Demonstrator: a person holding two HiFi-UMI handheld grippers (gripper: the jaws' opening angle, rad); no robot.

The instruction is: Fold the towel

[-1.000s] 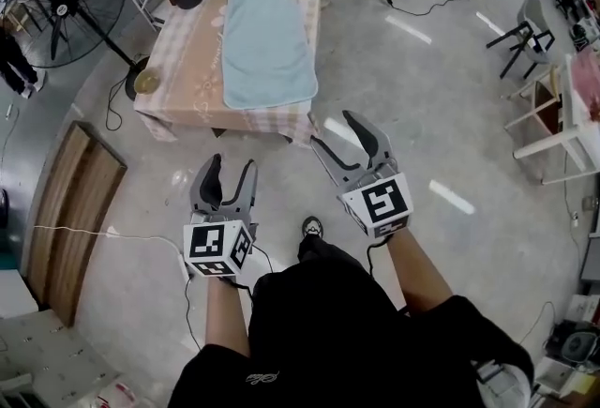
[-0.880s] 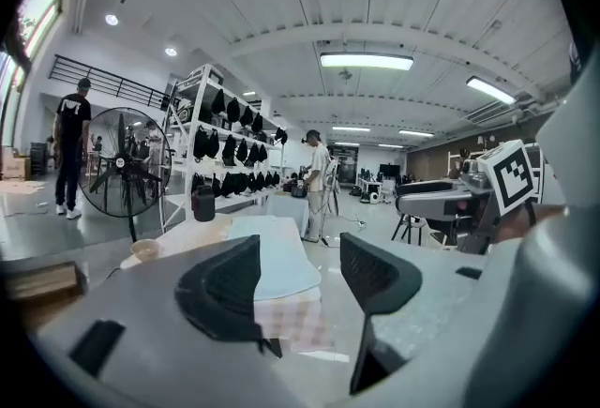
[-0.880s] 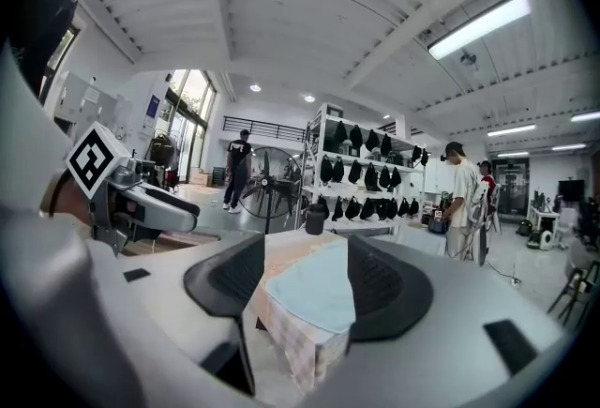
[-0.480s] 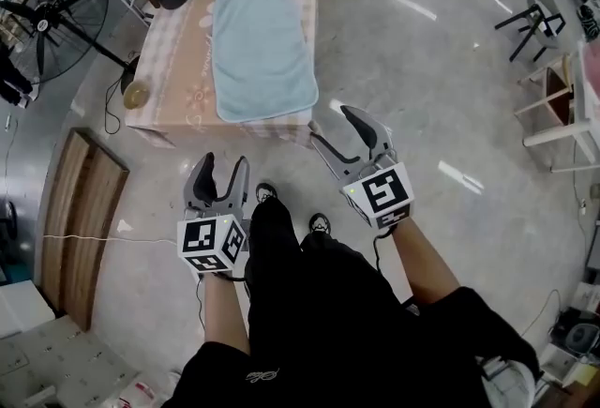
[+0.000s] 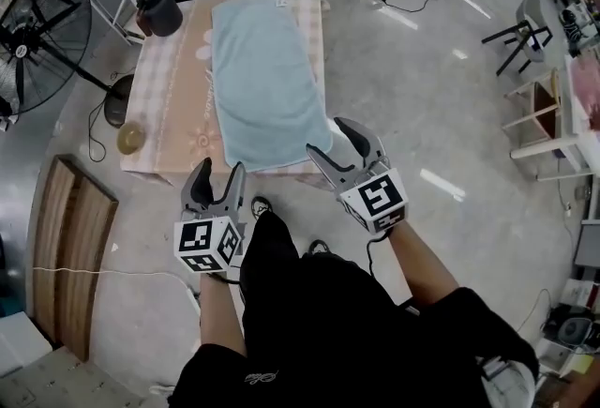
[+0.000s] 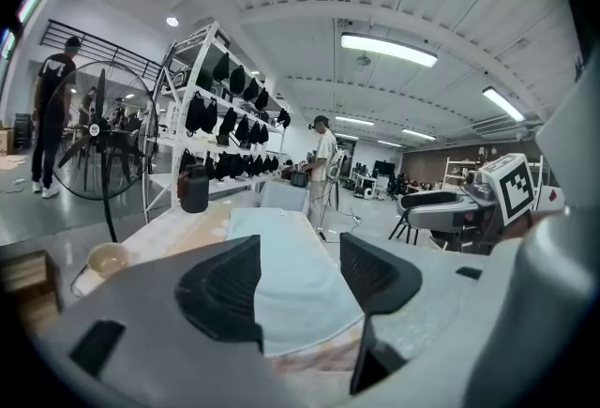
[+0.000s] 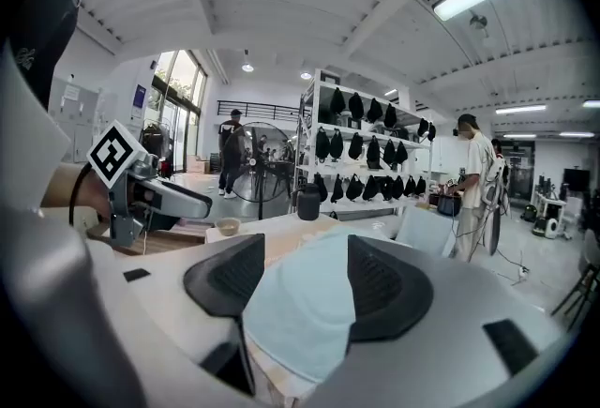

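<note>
A pale blue towel [image 5: 267, 83] lies spread flat along a table with a pink checked cloth [image 5: 173, 106]; its near end hangs slightly over the front edge. It shows between the jaws in the left gripper view [image 6: 291, 279] and the right gripper view [image 7: 305, 312]. My left gripper [image 5: 217, 176] is open and empty, held in the air just short of the table's near edge. My right gripper [image 5: 335, 141] is open and empty too, hovering at the towel's near right corner without touching it.
A dark jug [image 5: 157, 10] stands at the table's far left corner and a small bowl [image 5: 131, 136] at its near left. A large floor fan [image 5: 37, 31] and wooden boards [image 5: 66, 247] lie left. A chair [image 5: 520, 26] and white frame [image 5: 553, 111] stand right.
I have walked up to the table: it and the towel have come nearer and lower in the head view. Both grippers stay open, now at the table's near edge.
</note>
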